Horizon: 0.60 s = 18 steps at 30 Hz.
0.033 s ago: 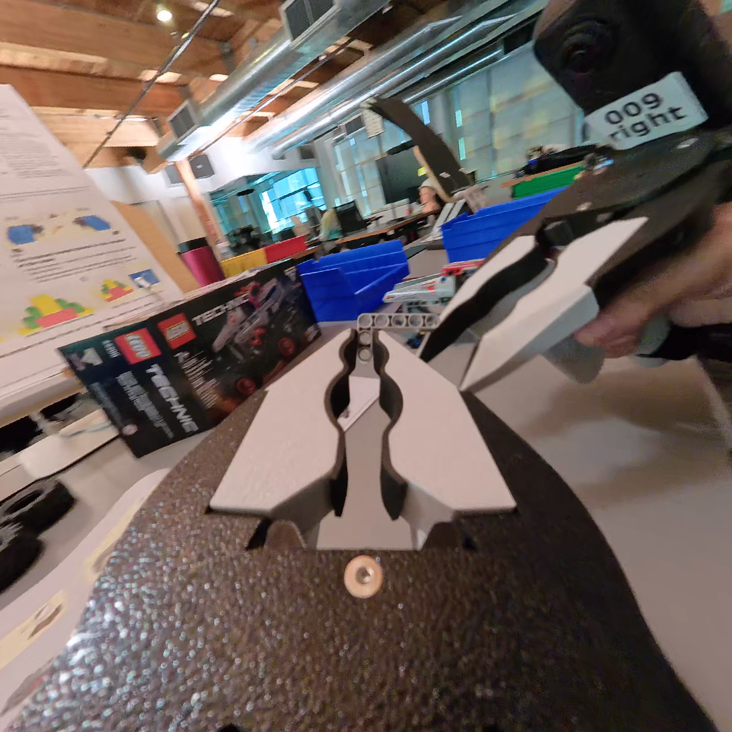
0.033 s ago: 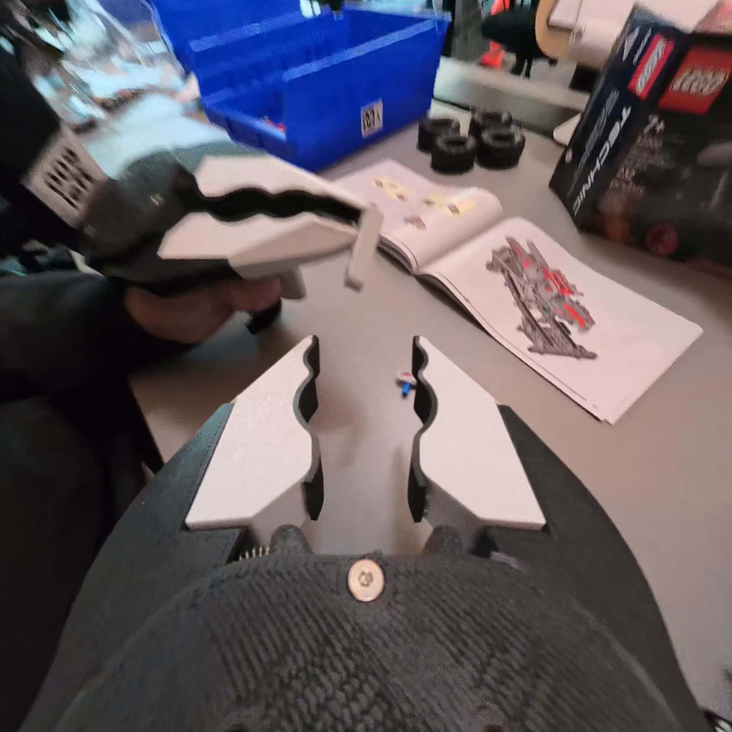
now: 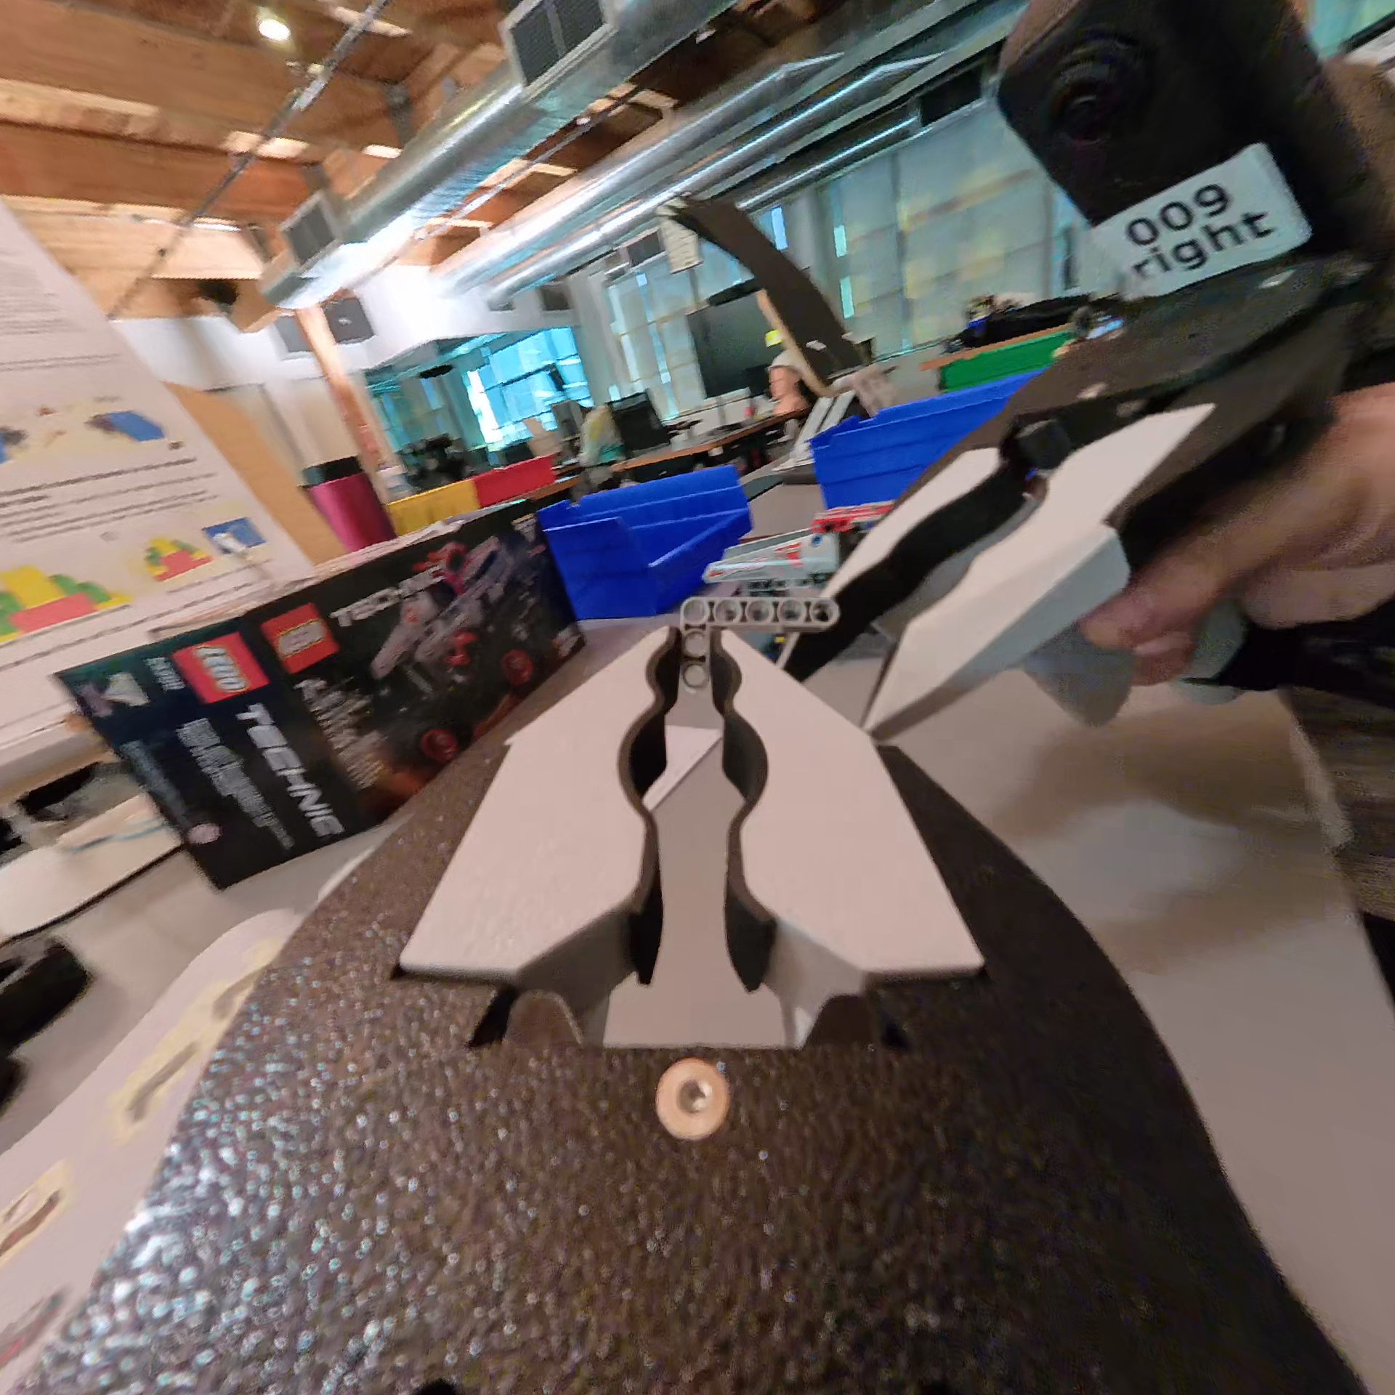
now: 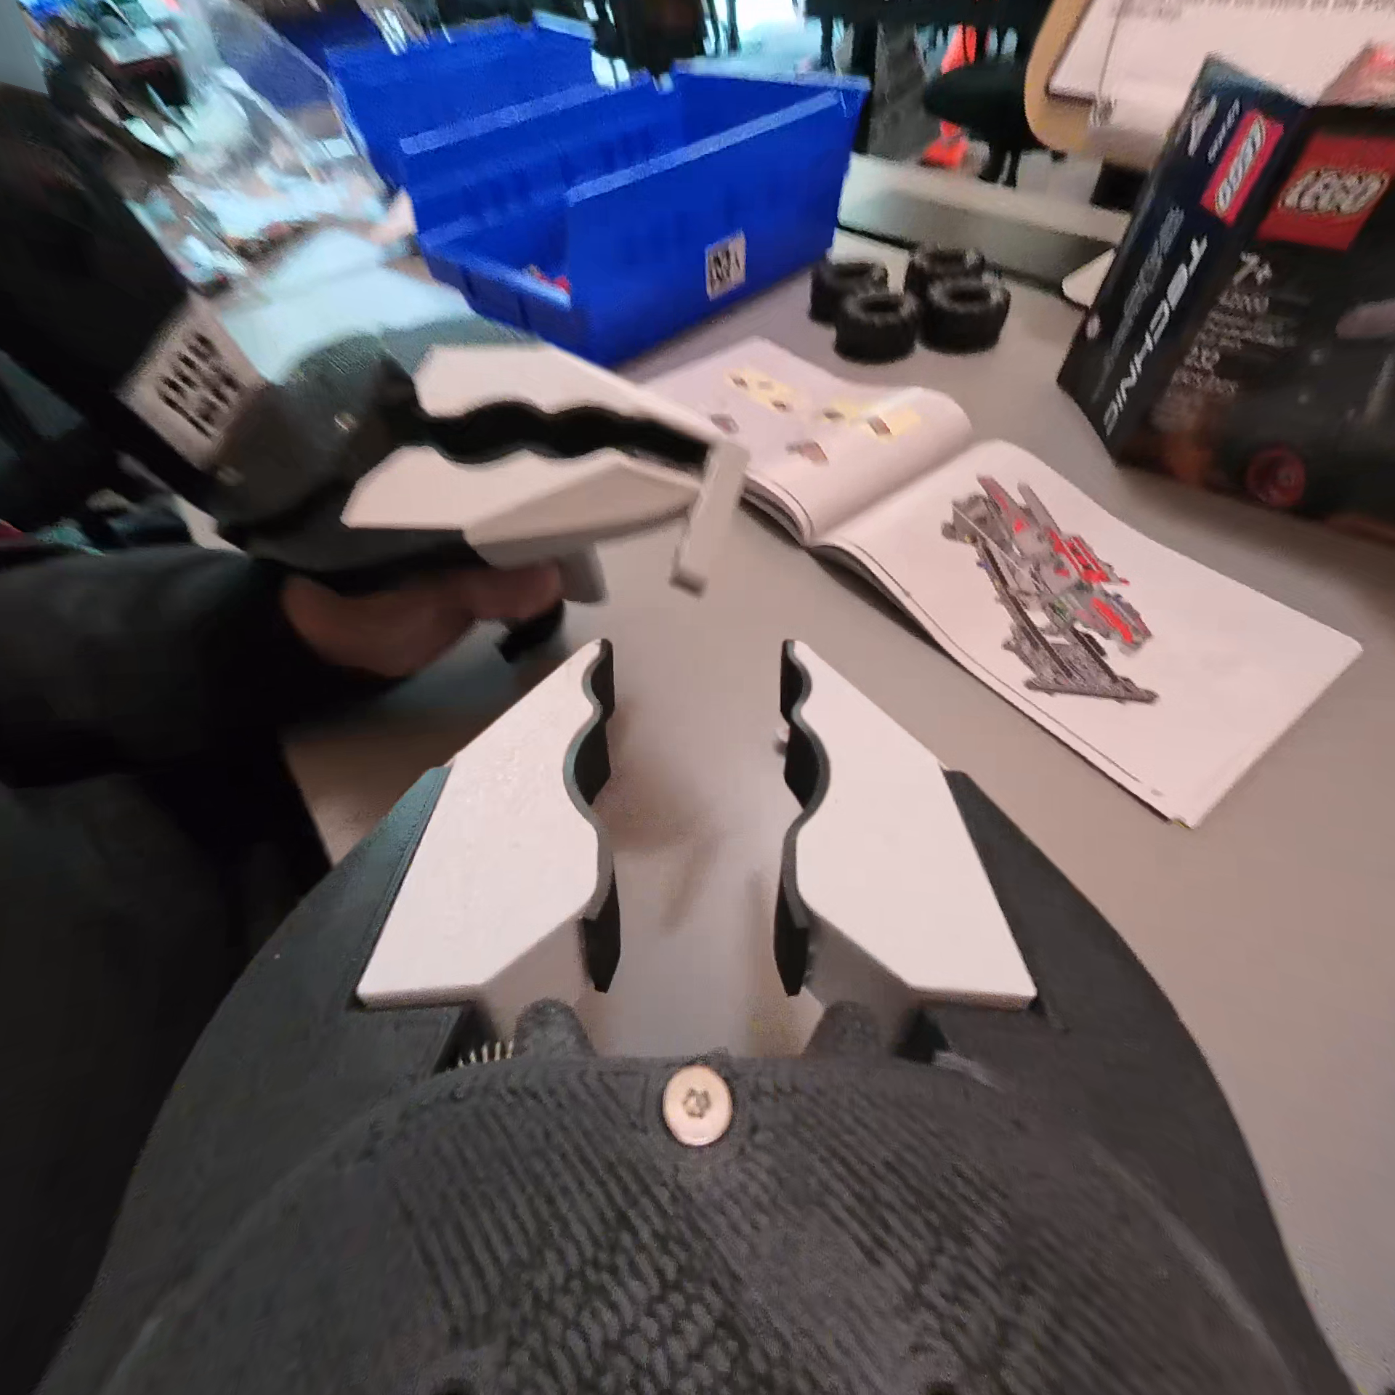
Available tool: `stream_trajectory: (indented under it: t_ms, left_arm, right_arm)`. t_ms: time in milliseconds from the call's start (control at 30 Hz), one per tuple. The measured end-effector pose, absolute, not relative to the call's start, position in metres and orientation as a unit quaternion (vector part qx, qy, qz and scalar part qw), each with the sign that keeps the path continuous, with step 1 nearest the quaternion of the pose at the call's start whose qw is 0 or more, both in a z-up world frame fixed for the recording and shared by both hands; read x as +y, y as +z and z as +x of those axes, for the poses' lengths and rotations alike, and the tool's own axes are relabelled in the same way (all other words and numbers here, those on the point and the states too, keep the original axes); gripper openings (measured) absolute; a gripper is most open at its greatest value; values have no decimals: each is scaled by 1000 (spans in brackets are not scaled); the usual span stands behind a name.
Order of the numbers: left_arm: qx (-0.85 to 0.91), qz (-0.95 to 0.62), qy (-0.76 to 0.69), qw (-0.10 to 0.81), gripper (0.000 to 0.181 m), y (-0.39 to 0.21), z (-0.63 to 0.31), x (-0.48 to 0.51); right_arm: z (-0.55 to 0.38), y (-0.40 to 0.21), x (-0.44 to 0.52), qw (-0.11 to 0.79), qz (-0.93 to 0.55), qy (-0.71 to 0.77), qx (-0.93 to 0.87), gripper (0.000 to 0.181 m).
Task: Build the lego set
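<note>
Nothing has shifted since the earlier frame: grey table, lego box and open manual unmoved, right gripper jaws apart (empty), left gripper clamped on grey L-shaped beam, held midair.

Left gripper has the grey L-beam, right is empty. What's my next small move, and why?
Probably bring the open right gripper to the small pin on the table by its tip and close on it. The left gripper holds the grey L-beam up in the air with its holes free.
</note>
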<state>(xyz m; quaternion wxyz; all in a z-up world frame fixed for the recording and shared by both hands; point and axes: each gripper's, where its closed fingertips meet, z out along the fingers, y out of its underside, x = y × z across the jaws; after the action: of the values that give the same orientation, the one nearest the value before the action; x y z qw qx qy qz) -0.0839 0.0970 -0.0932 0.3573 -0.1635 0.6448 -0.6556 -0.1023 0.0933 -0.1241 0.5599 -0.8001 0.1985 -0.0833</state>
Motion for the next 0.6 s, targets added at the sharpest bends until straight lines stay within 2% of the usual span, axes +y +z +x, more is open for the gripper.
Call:
stream_trajectory:
  t_ms: [133,233,433,600]
  left_arm:
    - [632,-161,-695,302,5,-89,-90,92]
    - [626,-166,-700,301,5,-88,-90,94]
    - [645,-133,-670,343,5,-91,-93,87]
    - [656,-116,-649,368,5,-94,-94,84]
  right_arm:
    - [-113,-105,94,606,-763,-67,214,36]
    - [-110,-94,87,633,-735,-64,233,17]
    - [-113,-98,87,638,-732,-43,236,19]
    - [-113,-102,85,624,-743,-63,231,10]
